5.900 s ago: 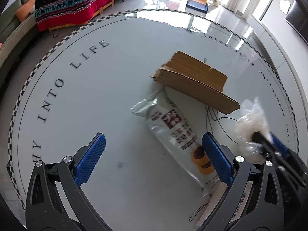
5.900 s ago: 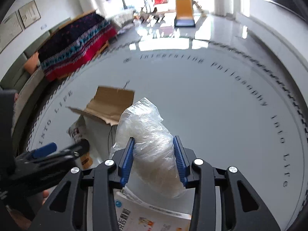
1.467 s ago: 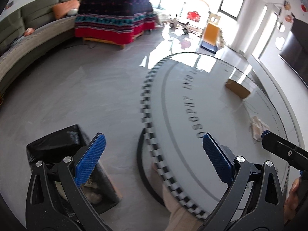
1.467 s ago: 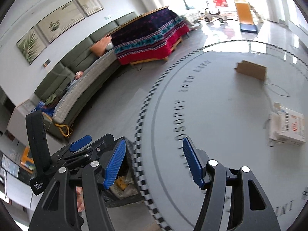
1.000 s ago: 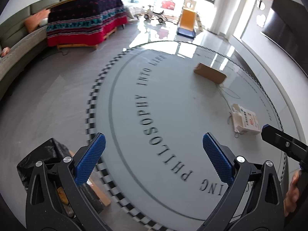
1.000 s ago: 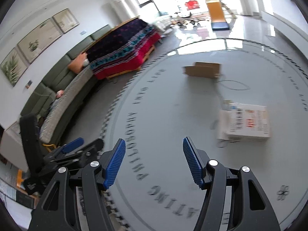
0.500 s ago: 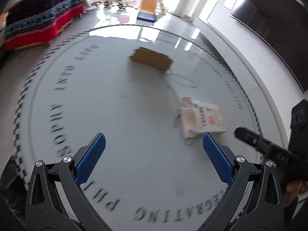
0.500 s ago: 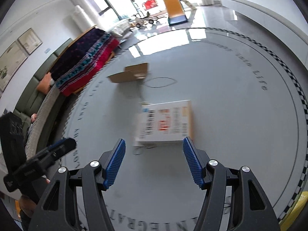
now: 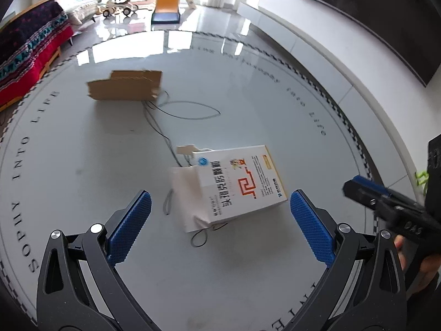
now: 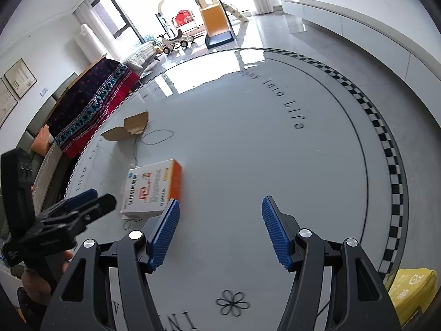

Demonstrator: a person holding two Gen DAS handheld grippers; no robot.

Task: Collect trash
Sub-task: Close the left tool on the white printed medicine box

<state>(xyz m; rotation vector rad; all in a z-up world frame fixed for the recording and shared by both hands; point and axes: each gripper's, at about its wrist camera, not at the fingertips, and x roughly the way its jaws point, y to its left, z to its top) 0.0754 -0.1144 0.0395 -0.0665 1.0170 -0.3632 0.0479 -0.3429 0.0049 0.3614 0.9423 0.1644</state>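
Observation:
A white and orange medicine box (image 9: 242,180) lies on the round white table (image 9: 82,143), on top of a white paper bag (image 9: 184,195). A torn piece of brown cardboard (image 9: 125,89) lies farther back with a thin wire loop (image 9: 190,110) beside it. My left gripper (image 9: 217,220) is open and empty, hovering just in front of the box. My right gripper (image 10: 220,229) is open and empty, to the right of the box (image 10: 153,186); the cardboard (image 10: 128,129) lies behind it.
The table has a checkered rim (image 10: 386,143) and printed lettering. A yellow bag (image 10: 413,289) sits off the table's edge at lower right. A sofa with a red patterned blanket (image 10: 93,104) stands to the left. Toys and a slide (image 10: 215,24) stand in the background.
Both grippers have swung from the black bin beside the table back over the tabletop and closed in on the medicine box. Both stayed open and empty.

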